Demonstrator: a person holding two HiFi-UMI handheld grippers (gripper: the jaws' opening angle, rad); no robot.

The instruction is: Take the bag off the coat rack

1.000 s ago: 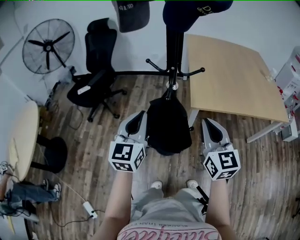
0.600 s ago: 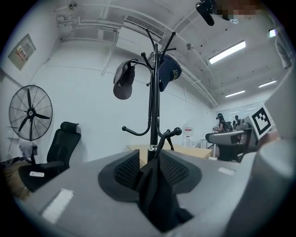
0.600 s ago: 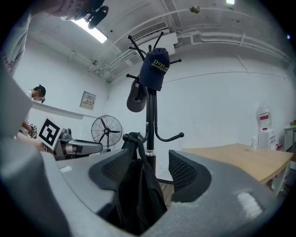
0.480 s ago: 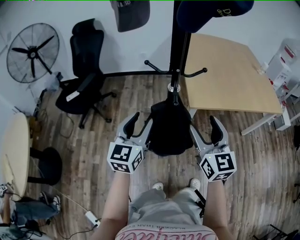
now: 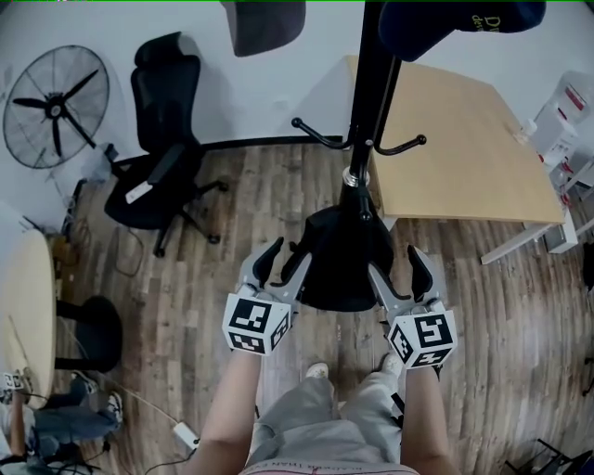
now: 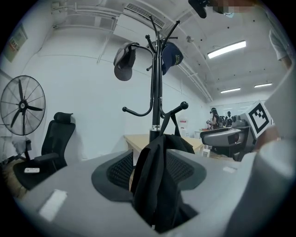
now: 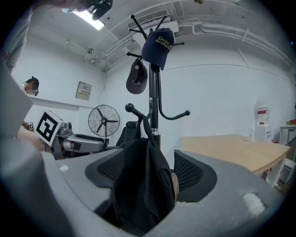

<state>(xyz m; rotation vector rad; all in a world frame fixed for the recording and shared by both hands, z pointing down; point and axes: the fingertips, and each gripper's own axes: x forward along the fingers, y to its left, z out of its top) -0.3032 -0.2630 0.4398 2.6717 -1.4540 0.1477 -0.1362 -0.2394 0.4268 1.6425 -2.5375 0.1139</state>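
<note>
A black bag (image 5: 339, 264) hangs by its straps from a low hook of the black coat rack (image 5: 368, 121). My left gripper (image 5: 284, 256) is at the bag's left edge and my right gripper (image 5: 397, 265) at its right edge. Both have just been opening and stand open. In the left gripper view the bag (image 6: 155, 185) hangs loosely in the gap between the ribbed pads (image 6: 121, 169). The right gripper view shows the same: the bag (image 7: 141, 185) between spread pads (image 7: 187, 173), with no pad pressing on it.
Two caps (image 5: 264, 23) (image 5: 455, 19) hang at the rack's top. A wooden table (image 5: 464, 139) stands right behind the rack. A black office chair (image 5: 162, 121) and a fan (image 5: 56, 93) are at the back left, and a round table (image 5: 23, 306) at the left edge.
Both grippers were shut beside the bag a second ago; they have opened wide and moved forward and down, so the bag's edges now lie between their jaws.
</note>
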